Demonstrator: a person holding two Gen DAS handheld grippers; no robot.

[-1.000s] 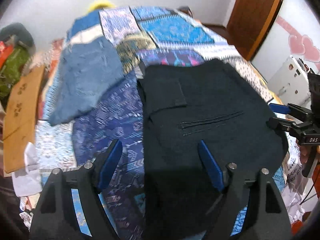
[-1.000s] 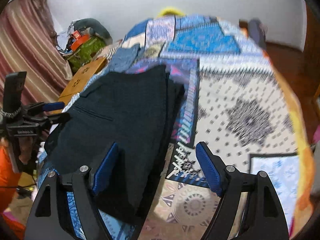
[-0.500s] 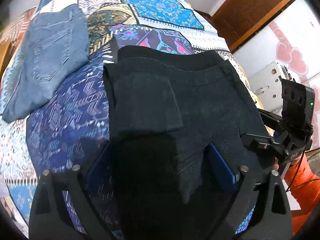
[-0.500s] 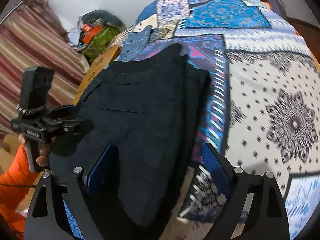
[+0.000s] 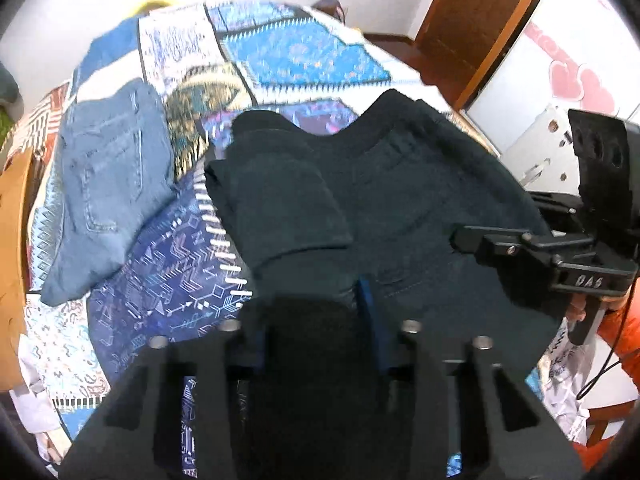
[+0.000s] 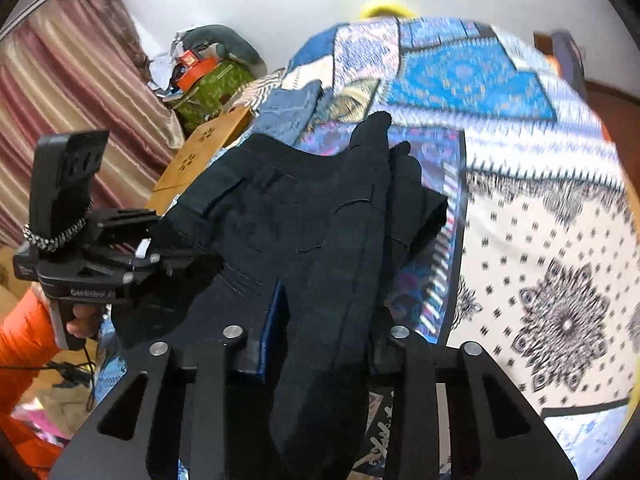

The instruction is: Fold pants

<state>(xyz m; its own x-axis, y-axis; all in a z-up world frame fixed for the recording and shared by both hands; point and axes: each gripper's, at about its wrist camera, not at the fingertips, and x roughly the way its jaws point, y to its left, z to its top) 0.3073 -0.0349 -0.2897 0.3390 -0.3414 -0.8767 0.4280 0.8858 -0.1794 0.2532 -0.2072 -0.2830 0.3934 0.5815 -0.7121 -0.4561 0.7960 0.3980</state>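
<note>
Your left gripper [image 5: 316,320] had just been closing, and its blue pads sat clamped on a bunched fold of the black pants [image 5: 400,200] at their near edge. Your right gripper [image 6: 324,332] had likewise just been closing and pinched a thick ridge of the same fabric between its fingers; only the left blue pad [image 6: 274,320] showed, the other being hidden by cloth.

The pants lay folded on the patchwork bedspread [image 5: 300,48], near its front edge, with both gripped corners pulled up off it so the cloth sagged between your two tools. A folded-over flap lay on top toward the left side in the left wrist view. In the right wrist view, the far corner stood up in a peak above the bedspread.

A pair of blue jeans [image 5: 104,184] lay flat on the bedspread, to the left of the pants and apart from them.

Your orange sleeve [image 6: 20,344] showed behind the left tool. A striped curtain [image 6: 72,92] hung at the far left.
</note>
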